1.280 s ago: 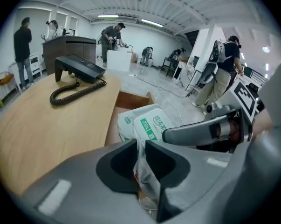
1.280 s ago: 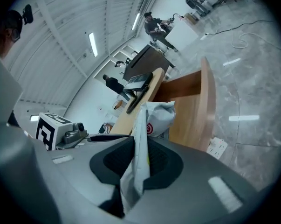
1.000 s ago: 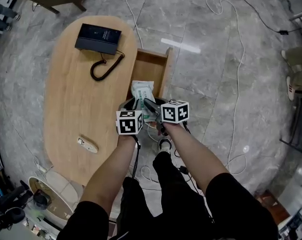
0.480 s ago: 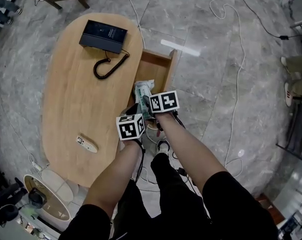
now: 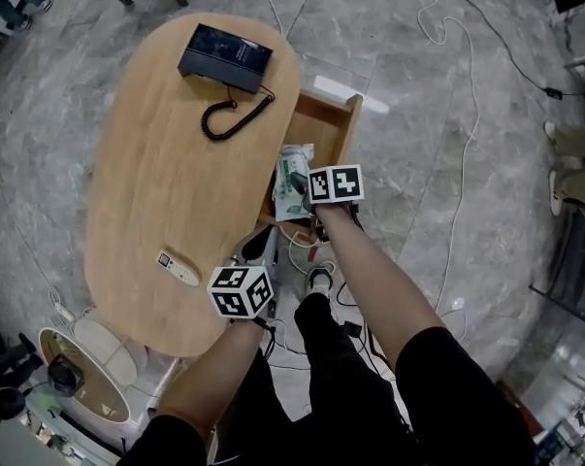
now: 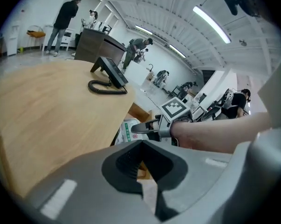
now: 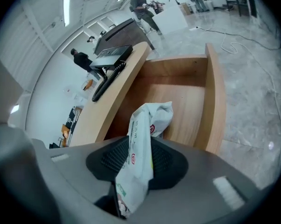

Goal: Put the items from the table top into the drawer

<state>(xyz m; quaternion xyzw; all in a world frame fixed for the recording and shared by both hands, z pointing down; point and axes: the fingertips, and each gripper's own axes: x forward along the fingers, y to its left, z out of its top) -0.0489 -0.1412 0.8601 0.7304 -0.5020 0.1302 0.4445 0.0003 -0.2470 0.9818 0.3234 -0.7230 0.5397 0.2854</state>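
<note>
The right gripper (image 5: 295,184) is clenched on a white packet (image 5: 292,161) with green and red print. In the right gripper view the packet (image 7: 141,139) stands edge-on between the two pads. Its long axis runs along the gripper's own line, and its crumpled free end points forward past the gripper (image 7: 135,162) into the open drawer (image 7: 215,101). From the head view the packet lies lengthwise along the drawer (image 5: 353,129), over its near end and beside the tabletop's edge. Whether it touches the drawer floor cannot be told.

The left gripper (image 5: 261,244) is closed with nothing in it. In its own view the pads of the left gripper (image 6: 140,169) meet, with only the tabletop edge and the right forearm beyond. It sits off the near corner of the tabletop (image 5: 156,183), well apart from the drawer's mouth.

By count there is one packet, one drawer, one black desk phone (image 5: 225,56) with a coiled cord (image 5: 236,119), and one small white oblong item (image 5: 178,268). The phone is at the far end of the tabletop. The white item is near the close end, well apart from the phone.

The tabletop is a pale wood oval, and the drawer is the same wood, pulled out on its right side. The floor (image 5: 438,85) is grey marbled tile with white cables (image 5: 459,163) trailing across it. The left gripper view shows a bright room with strip lights on a white ceiling, and several people (image 6: 65,17) standing at desks far behind the phone (image 6: 110,71).
</note>
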